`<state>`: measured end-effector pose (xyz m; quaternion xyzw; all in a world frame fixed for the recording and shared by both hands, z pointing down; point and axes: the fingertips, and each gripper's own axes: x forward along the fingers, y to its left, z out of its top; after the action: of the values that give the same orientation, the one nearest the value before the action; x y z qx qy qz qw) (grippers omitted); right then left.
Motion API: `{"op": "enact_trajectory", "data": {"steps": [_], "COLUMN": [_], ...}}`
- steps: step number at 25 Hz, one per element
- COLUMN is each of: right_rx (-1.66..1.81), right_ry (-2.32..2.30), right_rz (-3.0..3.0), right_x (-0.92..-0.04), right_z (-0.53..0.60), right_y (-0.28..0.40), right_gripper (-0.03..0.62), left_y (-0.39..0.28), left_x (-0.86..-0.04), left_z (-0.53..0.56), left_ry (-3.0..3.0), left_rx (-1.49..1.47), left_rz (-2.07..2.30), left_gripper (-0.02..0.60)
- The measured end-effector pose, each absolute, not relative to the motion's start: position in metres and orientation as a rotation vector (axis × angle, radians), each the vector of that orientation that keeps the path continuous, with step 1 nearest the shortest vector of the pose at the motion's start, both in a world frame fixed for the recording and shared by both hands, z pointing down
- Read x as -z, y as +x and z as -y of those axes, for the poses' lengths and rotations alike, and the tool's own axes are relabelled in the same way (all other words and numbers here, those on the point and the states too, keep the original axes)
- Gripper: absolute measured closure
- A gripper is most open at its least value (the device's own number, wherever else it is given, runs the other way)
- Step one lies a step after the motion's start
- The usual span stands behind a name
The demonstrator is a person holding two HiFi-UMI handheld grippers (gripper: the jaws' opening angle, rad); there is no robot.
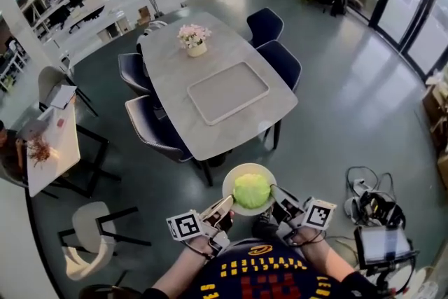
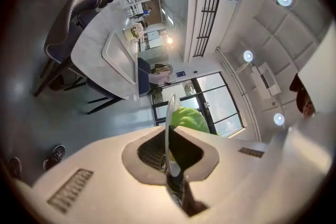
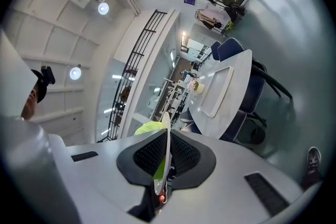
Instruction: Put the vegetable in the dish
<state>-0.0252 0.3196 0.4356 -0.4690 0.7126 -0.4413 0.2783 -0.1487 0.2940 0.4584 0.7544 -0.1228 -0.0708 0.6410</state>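
A pale round dish (image 1: 233, 196) with a green cabbage (image 1: 251, 190) on it is held in the air in front of the person, short of the table. My left gripper (image 1: 226, 204) is shut on the dish's left rim and my right gripper (image 1: 275, 194) is shut on its right rim. In the left gripper view the dish rim (image 2: 169, 128) runs edge-on between the jaws with the cabbage (image 2: 190, 119) beyond it. The right gripper view shows the dish rim (image 3: 165, 152) clamped edge-on and the cabbage (image 3: 145, 127) behind.
A grey table (image 1: 173, 63) stands ahead with a rectangular tray (image 1: 227, 92) and a flower pot (image 1: 194, 39) on it, dark blue chairs (image 1: 279, 60) around it. A white side table (image 1: 54, 147) stands left, a white chair (image 1: 89, 234) lower left, and cables with a device (image 1: 379, 243) on the floor right.
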Motion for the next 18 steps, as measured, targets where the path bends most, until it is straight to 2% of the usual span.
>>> {"op": "enact_trajectory", "data": {"steps": [8,13,18], "right_rx": [1.234,1.270,1.330], "right_ry": [-1.206,-1.193,-1.142], "right_rz": [-1.937,-1.982,-1.969], "right_x": [-0.431,-0.438,-0.441], "right_z": [-0.265,-0.243,-0.225], "right_y": [0.069,0.107,0.117], "right_gripper": [0.576,0.576,0.576], "left_y": [-0.059,-0.028,-0.027], "left_x": [-0.450,-0.459,-0.474], "left_z": [-0.245,-0.229,-0.215], "left_ry": [1.723,1.716,1.725], "left_rx": [0.164,0.148,0.074], "left_rz": [0.351,0.421,0.526], "left_gripper": [0.571,0.571,0.571]}}
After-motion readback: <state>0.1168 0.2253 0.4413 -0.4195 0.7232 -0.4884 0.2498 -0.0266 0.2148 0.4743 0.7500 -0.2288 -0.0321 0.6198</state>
